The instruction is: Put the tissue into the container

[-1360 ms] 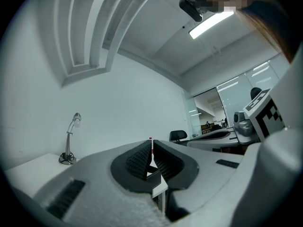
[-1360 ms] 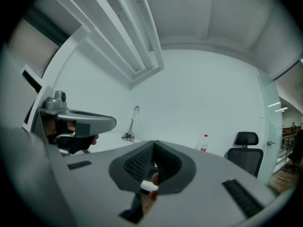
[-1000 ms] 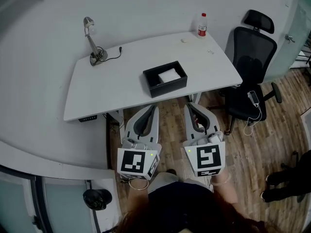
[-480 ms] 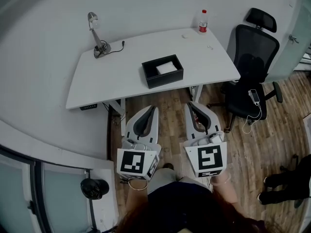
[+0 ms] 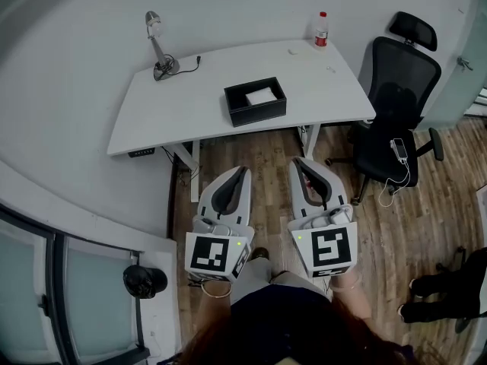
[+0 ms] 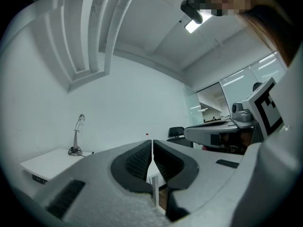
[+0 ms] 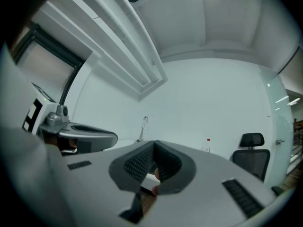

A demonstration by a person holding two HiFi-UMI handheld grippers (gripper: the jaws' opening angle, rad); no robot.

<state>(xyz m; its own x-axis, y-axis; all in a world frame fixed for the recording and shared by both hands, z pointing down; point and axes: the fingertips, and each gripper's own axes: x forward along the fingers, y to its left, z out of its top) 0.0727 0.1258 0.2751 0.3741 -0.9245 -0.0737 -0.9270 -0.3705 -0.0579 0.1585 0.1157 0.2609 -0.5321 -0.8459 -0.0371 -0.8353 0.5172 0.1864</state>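
A black open container (image 5: 256, 102) stands on the white desk (image 5: 190, 112), and a white tissue (image 5: 261, 96) lies inside it. Both grippers hang well short of the desk, over the wooden floor in front of the person. My left gripper (image 5: 243, 169) is shut with nothing between its jaws; its tips meet in the left gripper view (image 6: 152, 141). My right gripper (image 5: 297, 161) is shut too, empty, with its tips together in the right gripper view (image 7: 154, 143).
A desk lamp (image 5: 158, 46) stands at the desk's far left corner and a red-capped bottle (image 5: 320, 29) at its far right. A black office chair (image 5: 393, 105) sits to the right of the desk. A black object (image 5: 144, 281) lies on the floor at lower left.
The desk and container have slid up and away in the head view as the view drew back. Both grippers kept their place and stayed shut.
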